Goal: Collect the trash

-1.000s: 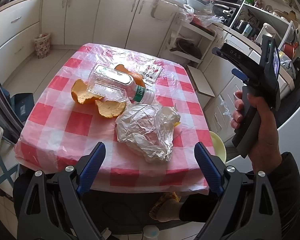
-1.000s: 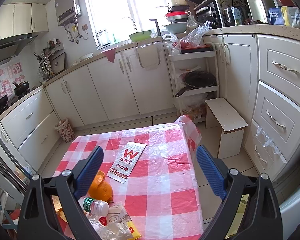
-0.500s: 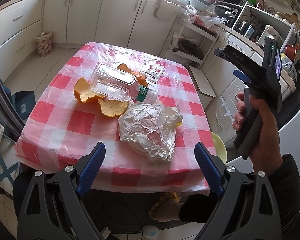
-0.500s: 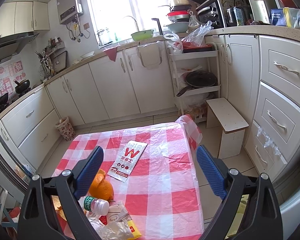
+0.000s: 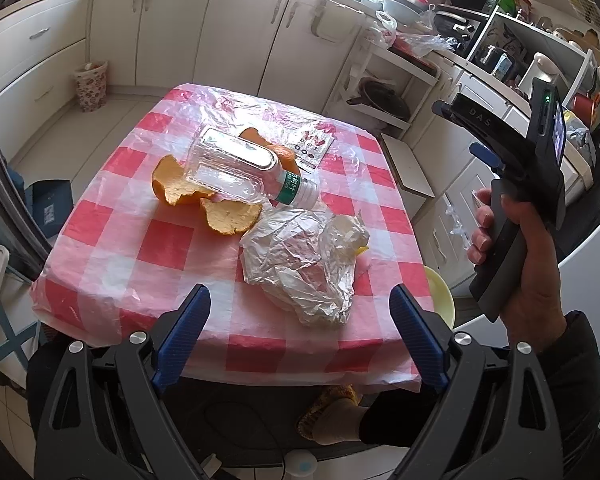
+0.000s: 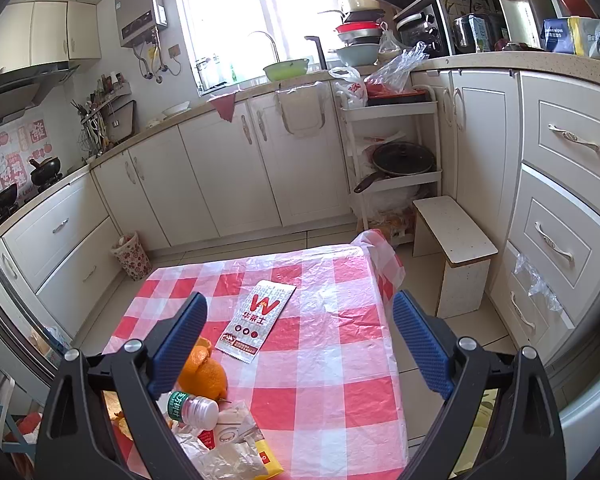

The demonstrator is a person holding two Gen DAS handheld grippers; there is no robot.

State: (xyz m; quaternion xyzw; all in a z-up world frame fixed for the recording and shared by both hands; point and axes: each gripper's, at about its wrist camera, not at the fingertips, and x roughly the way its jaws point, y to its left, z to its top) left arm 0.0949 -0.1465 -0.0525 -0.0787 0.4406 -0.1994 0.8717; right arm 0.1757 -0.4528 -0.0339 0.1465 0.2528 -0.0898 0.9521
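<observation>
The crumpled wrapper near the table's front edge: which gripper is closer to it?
Left. The left gripper hovers open just in front of the crumpled wrapper, which lies between its fingers' line. The right gripper is held up off the table's right side, farther away.

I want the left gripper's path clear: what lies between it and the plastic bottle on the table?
In the left wrist view, the crumpled wrapper and an orange peel lie between the open left gripper and the plastic bottle.
</observation>
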